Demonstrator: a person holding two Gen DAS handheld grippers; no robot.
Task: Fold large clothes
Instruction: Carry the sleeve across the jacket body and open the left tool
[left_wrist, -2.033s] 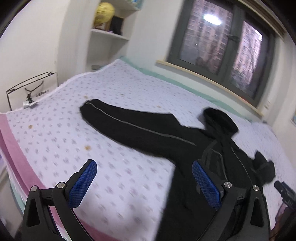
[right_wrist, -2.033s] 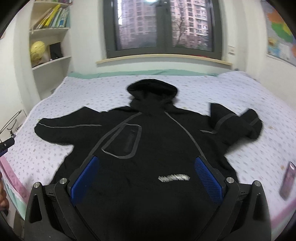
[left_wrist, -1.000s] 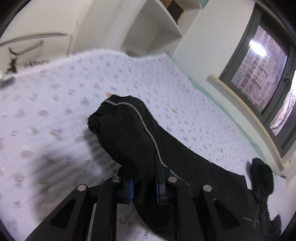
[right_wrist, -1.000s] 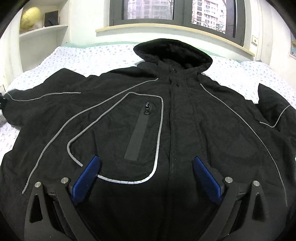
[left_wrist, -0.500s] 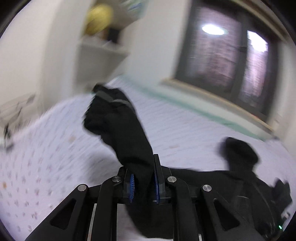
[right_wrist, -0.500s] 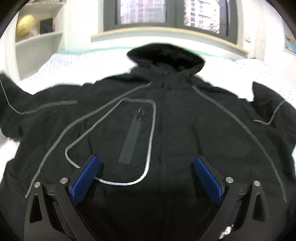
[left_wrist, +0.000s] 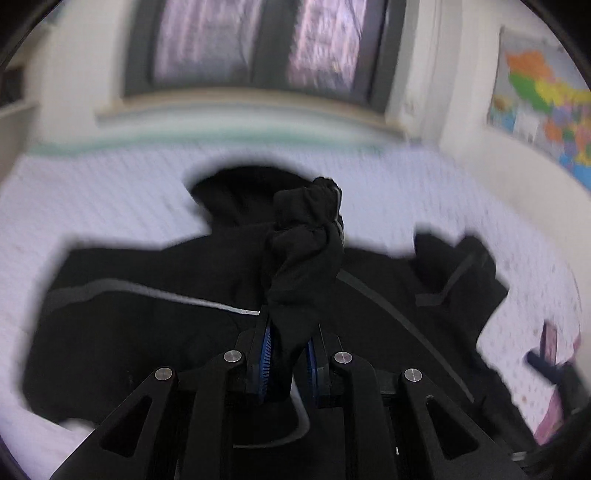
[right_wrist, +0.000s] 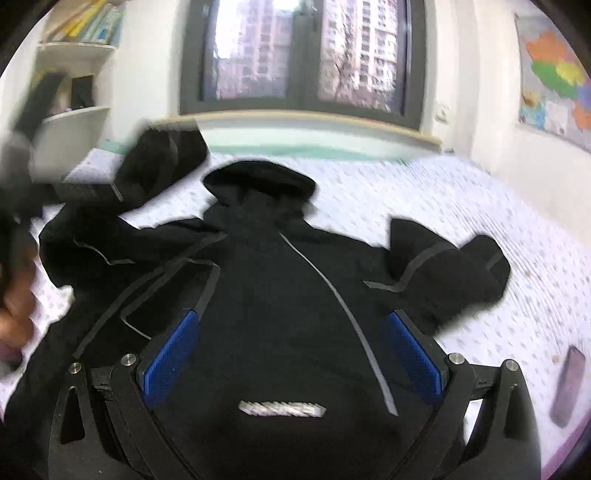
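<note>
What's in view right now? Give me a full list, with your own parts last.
jacket: one, black with grey piping, spread face up on the bed
sleeve: one, black, lifted over the jacket
bed: one, white dotted sheet, under the jacket
phone: one, dark, on the bed's right edge
window: one, dark frame, far wall
map: one, multicoloured, right wall
shelves: white, far left
left gripper: black, blue pads, clamping the sleeve
right gripper: black, blue pads, open above the jacket

Black jacket (right_wrist: 280, 314) flat on dotted bedsheet (right_wrist: 480, 221)
</note>
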